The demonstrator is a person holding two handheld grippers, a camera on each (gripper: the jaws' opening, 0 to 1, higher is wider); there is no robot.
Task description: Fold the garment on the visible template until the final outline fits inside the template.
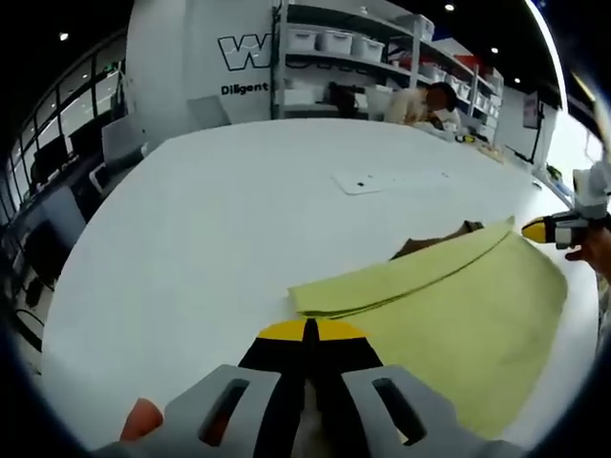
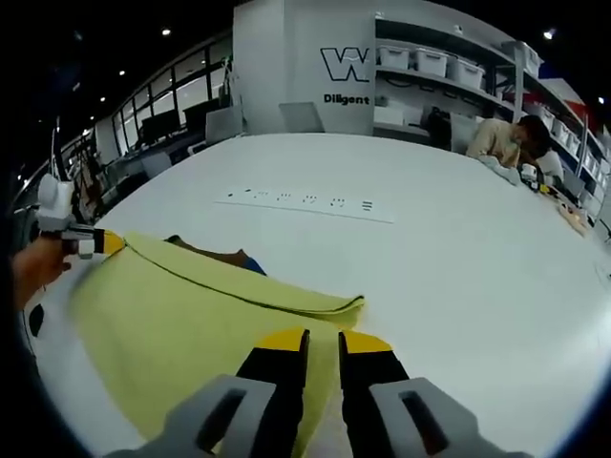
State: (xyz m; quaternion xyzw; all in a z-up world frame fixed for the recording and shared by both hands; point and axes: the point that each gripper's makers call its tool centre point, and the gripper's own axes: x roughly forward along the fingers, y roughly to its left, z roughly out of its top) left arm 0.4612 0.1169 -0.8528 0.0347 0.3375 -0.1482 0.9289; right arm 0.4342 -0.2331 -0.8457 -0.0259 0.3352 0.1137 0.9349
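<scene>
A yellow-green garment (image 1: pixel 458 305) (image 2: pixel 172 324) lies folded on the white table (image 1: pixel 220 219), its long folded edge running between the two grippers. My left gripper (image 1: pixel 310 331) is shut at one end of that edge with cloth at its tips; in the right gripper view it (image 2: pixel 103 243) meets the garment's far-left corner. My right gripper (image 2: pixel 325 341) has its jaws a little apart over the other corner, and in the left gripper view it (image 1: pixel 539 229) touches that corner. A brown piece (image 1: pixel 434 243) (image 2: pixel 205 253) with a blue bit peeks out behind the fold.
A white sheet with small marks (image 1: pixel 382 179) (image 2: pixel 305 202) lies flat farther back on the table. A person (image 1: pixel 430 100) (image 2: pixel 506 138) sits at the far edge by shelves of bins (image 1: pixel 334 43). Chairs (image 2: pixel 224 122) stand along the far side.
</scene>
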